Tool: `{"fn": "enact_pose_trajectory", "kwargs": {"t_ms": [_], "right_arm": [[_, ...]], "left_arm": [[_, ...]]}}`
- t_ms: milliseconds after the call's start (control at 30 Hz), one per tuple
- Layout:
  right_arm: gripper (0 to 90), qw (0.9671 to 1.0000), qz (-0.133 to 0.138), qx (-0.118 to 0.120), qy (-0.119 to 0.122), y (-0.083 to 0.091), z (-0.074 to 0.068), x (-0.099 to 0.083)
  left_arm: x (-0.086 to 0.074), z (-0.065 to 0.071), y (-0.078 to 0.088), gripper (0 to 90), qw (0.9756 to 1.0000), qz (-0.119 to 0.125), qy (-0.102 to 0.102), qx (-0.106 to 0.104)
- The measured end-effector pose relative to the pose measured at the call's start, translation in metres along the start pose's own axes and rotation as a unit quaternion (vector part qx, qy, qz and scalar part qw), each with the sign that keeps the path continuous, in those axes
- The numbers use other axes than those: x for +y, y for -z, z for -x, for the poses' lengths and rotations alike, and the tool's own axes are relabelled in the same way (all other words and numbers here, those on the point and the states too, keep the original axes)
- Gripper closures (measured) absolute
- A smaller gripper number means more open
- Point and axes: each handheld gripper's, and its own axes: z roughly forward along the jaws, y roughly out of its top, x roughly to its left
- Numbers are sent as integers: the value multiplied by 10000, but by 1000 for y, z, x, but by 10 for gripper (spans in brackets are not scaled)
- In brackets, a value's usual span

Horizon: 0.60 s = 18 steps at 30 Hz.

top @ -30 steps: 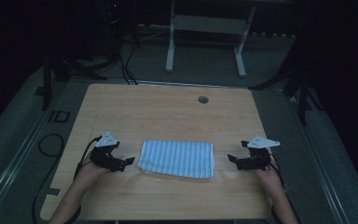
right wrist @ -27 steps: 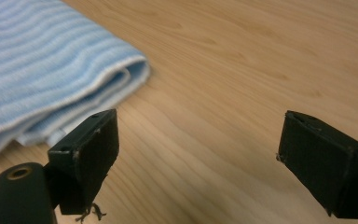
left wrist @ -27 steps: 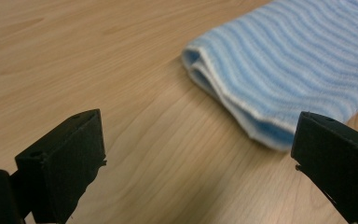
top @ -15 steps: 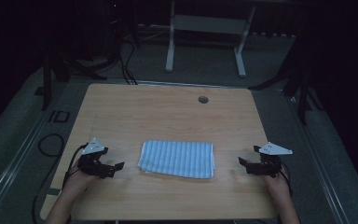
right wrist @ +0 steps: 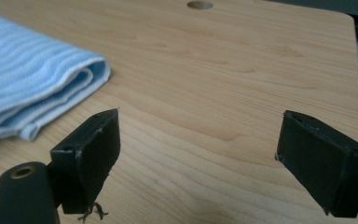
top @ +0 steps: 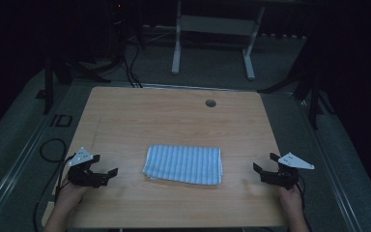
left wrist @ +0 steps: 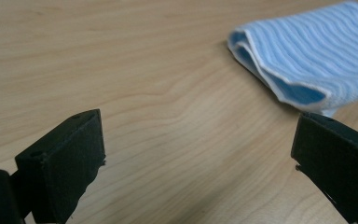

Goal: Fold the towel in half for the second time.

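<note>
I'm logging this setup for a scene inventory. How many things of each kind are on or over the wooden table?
Folded blue-and-white striped cloth: 1
Black two-jaw hand-held gripper: 2, the left hand-held gripper and the right hand-held gripper, both open, one to each side of the cloth
Round hole in the light wooden table top: 1
Total: 4

Black jaws spread wide over wooden table (right wrist: 242, 84), folded blue striped cloth (right wrist: 23, 79) at left, round hole (right wrist: 200, 5)

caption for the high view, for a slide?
Folded blue-and-white striped cloth lies centred on the light wooden table, flanked by the open left gripper and open right gripper, neither touching it.
</note>
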Motion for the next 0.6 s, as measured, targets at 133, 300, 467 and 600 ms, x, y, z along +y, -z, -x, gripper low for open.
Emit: {"fn": "enact_pose_trajectory", "kwargs": {"t_ms": [133, 300, 467, 600], "right_arm": [[132, 9998, 144, -11, -139, 5, -1, -4], [133, 10000, 69, -38, -23, 4, -6, -13], [133, 9997, 131, -163, 80, 2, -7, -12], [133, 9997, 161, -198, 31, 4, -4, -13]], "left_arm": [[-3, -5, 6, 29, 9997, 128, 125, 160], [-7, -7, 5, 29, 9995, 171, 208, 165], [-9, -5, 2, 29, 9996, 119, 200, 143], [-9, -4, 1, 29, 9997, 109, 180, 140]]}}
